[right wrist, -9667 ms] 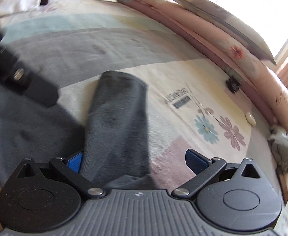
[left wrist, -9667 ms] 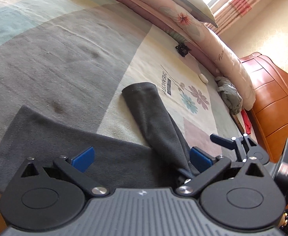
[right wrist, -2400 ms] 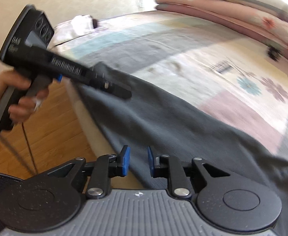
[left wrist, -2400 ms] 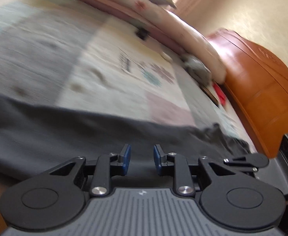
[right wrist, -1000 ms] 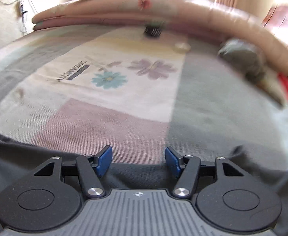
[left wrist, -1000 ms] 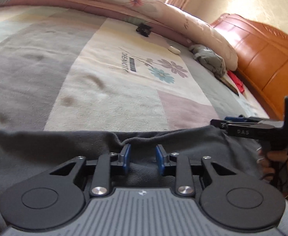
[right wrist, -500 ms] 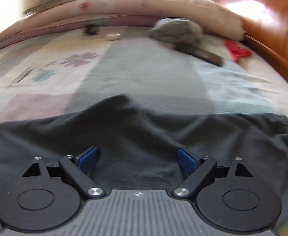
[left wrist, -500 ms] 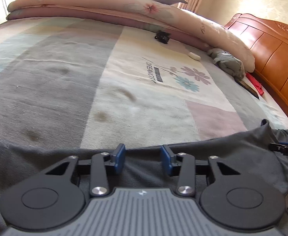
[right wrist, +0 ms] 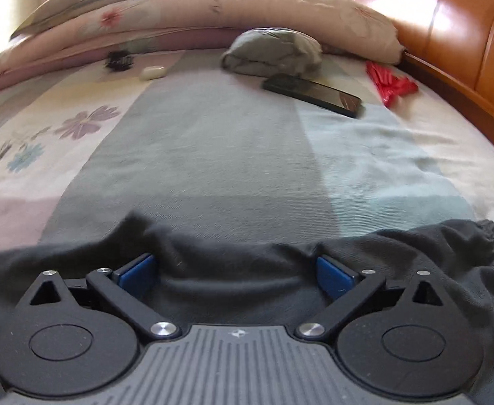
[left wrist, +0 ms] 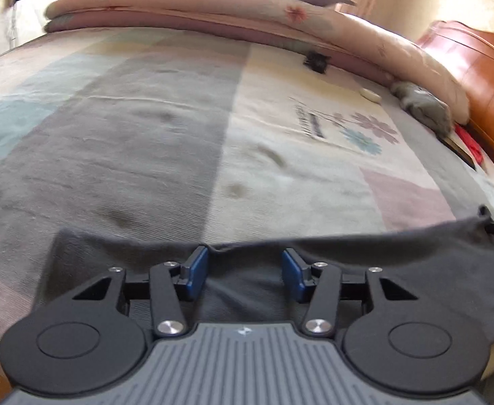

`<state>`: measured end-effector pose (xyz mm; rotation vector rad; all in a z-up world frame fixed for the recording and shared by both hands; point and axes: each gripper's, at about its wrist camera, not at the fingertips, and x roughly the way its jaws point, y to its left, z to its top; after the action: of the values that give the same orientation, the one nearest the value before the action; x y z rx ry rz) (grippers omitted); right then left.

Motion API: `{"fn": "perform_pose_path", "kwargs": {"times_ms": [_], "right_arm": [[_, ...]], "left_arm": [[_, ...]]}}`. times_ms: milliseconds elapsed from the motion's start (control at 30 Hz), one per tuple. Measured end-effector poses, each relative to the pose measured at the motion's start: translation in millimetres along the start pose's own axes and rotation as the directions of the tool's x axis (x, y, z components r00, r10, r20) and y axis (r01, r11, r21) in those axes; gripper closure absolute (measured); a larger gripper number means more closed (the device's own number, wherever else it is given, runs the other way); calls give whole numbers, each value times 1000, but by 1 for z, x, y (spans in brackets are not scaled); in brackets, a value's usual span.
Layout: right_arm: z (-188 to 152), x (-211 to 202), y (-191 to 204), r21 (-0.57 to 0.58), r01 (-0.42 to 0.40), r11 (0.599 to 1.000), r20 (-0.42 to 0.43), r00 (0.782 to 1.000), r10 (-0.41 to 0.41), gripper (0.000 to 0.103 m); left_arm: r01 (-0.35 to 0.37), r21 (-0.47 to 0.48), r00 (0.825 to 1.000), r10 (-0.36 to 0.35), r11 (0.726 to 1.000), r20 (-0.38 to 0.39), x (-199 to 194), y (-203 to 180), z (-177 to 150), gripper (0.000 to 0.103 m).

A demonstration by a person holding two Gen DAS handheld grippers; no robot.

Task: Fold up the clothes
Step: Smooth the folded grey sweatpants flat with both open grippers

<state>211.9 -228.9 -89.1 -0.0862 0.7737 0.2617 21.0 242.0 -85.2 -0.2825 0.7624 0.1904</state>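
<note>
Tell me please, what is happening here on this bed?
A person with a gripper in each hand is folding a dark grey garment that lies stretched along the near edge of the bed. The left gripper is open, its pads apart with the cloth's edge between them. The right gripper is opening wide over the end with the elastic band and grips nothing. Neither gripper holds the cloth right now.

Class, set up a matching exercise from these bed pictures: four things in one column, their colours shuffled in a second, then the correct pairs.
Things:
1. trousers spread along the near bed edge
2. flat slab-shaped phone
3. crumpled wrapper by the wooden bed board
4. small oval case near the quilts

Colours:
A. white
B. red
C. dark grey
D. glossy black

Pairs: 1-C, 2-D, 3-B, 4-A
</note>
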Motion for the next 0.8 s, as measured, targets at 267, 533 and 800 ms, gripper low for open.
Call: {"fn": "perform_pose_path", "kwargs": {"times_ms": [267, 533, 800], "right_arm": [[-16, -66, 30, -73, -49, 996, 18, 999, 51, 1], [-52, -79, 65, -137, -94, 986, -29, 995, 90, 0], [-64, -79, 58, -69, -84, 994, -55, 995, 80, 0]], "left_arm": [[76, 89, 997, -78, 993, 18, -27, -30, -7, 46], [7, 55, 1000, -7, 998, 6, -32, 0, -33, 46], [-50, -62, 998, 52, 997, 34, -59, 40, -30, 48]]}}
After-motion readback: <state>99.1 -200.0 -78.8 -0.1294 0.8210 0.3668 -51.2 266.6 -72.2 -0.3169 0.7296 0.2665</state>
